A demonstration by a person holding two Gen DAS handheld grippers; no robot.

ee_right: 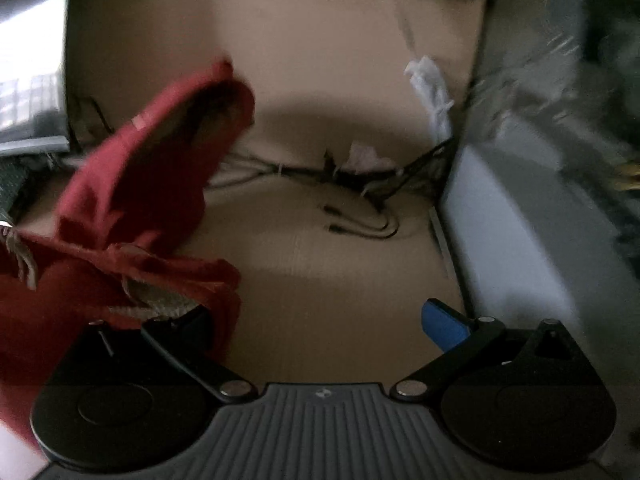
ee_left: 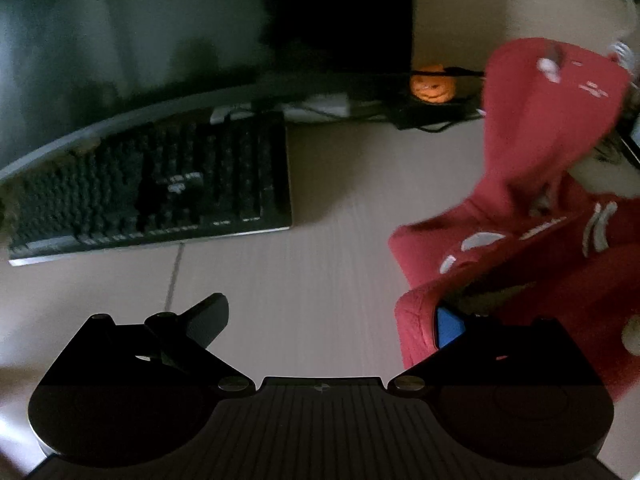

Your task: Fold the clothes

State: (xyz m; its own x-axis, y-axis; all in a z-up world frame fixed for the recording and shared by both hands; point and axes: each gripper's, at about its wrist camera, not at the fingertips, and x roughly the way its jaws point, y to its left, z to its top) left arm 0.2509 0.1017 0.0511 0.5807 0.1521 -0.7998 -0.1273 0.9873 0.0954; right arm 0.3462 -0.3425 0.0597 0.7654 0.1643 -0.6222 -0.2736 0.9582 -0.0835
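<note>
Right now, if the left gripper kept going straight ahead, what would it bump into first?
Probably bare desk first: the left gripper points between the black keyboard and the red sweatshirt. Depth is unclear.

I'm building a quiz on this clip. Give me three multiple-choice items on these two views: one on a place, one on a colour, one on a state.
1. Where does the keyboard lie, seen from the left wrist?
A. upper left, below the monitor
B. under the garment
C. lower right corner

2. What colour is the garment?
A. green
B. red with white print
C. plain yellow

3. How do the left tongs stand?
A. clamped shut on the keyboard
B. out of view
C. wide open, the garment draped over the blue-tipped finger

Answers:
1 A: the keyboard sits on the desk, upper left, below the dark monitor.
2 B: the cloth is red with white marks.
3 C: bare desk shows in the wide gap between the fingers.
</note>
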